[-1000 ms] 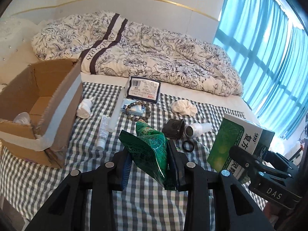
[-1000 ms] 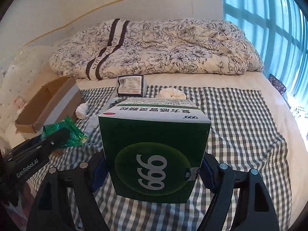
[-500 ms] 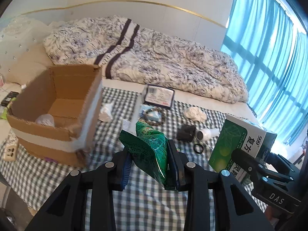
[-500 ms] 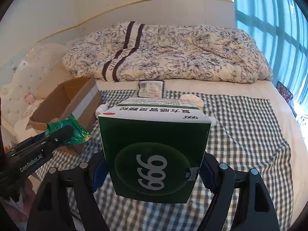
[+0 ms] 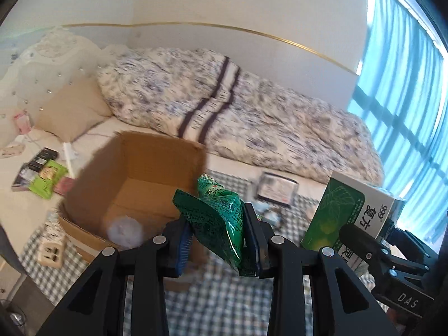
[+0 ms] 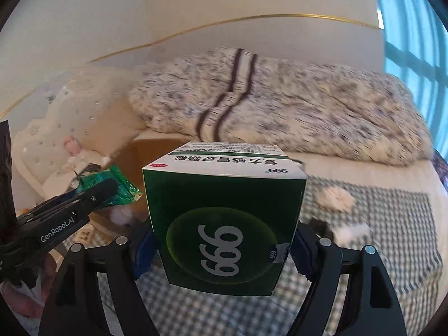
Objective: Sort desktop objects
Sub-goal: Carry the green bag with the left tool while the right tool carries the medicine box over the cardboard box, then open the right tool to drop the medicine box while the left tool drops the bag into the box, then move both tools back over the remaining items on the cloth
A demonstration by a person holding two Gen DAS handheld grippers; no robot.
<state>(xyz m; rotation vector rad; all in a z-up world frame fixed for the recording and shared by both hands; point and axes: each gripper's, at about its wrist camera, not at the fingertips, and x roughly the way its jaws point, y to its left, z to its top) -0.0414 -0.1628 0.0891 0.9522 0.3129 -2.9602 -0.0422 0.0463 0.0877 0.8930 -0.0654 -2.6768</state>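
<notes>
Left fingers [image 5: 184, 247] pinch green packet [image 5: 217, 218], right fingers [image 6: 144, 252] clamp medicine box [image 6: 224, 224]; cardboard box [image 5: 134, 179] ahead; I judge early release misses it.

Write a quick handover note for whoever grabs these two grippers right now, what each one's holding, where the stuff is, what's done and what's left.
Left gripper: shut on the green snack bag, held up at the near edge of the open cardboard box.
Right gripper: shut on the green 999 medicine box, held up to the right of the cardboard box.
Done: the cardboard box holds one whitish item; both held things are lifted off the checked cloth.
Left: put both held things into the cardboard box, probably the bag first. Then sort what is on the cloth: a dark-framed packet, a white fluffy item, and blurred small pieces.
</notes>
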